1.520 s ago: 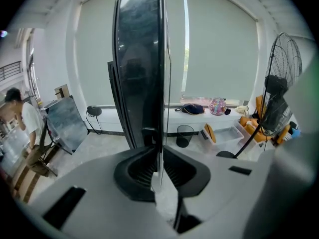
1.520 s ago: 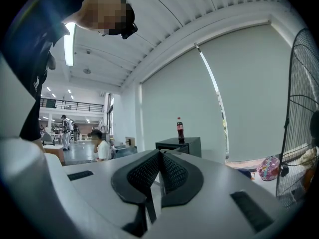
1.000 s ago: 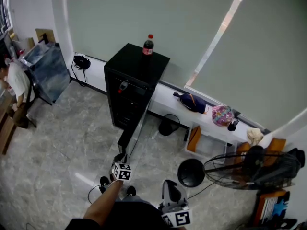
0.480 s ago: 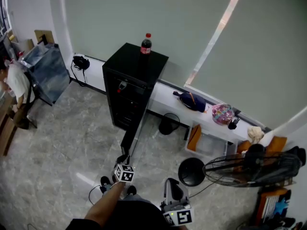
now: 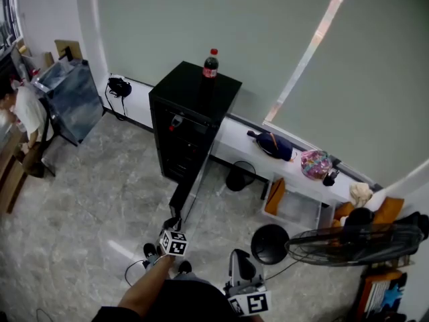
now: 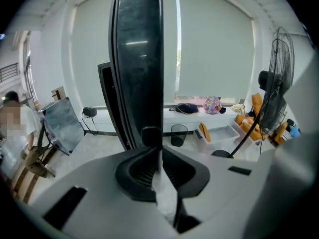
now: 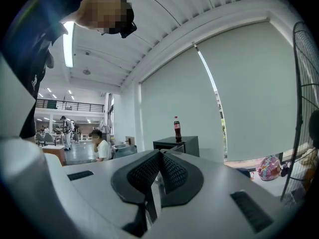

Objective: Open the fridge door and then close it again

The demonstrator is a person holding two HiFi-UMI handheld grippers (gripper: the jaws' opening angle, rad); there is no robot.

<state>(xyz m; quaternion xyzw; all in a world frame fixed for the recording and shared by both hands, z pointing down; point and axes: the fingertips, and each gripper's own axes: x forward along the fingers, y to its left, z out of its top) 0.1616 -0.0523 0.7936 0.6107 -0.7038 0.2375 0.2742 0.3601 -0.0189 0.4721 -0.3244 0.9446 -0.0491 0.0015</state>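
A black fridge [image 5: 191,123] stands against the wall with a cola bottle [image 5: 210,64] on top. Its door [image 5: 190,186] is swung open towards me. My left gripper [image 5: 172,224] sits at the door's outer edge, low down. In the left gripper view the door [image 6: 139,63] rises straight ahead, and the left gripper [image 6: 158,151] has its jaws shut on that thin edge. My right gripper [image 5: 239,267] hangs close to my body with its jaws together and nothing in them. In the right gripper view, past the right gripper [image 7: 160,156], the fridge [image 7: 177,144] and bottle [image 7: 176,128] show far off.
A low white ledge [image 5: 234,139] runs along the wall right of the fridge, with bags on it. Below it stand a black bin [image 5: 238,176] and a round black stool [image 5: 269,242]. A floor fan [image 5: 348,243] stands at right. A seated person [image 5: 23,113] is at far left.
The head view has shifted slightly. The door and both grippers stand where they were.
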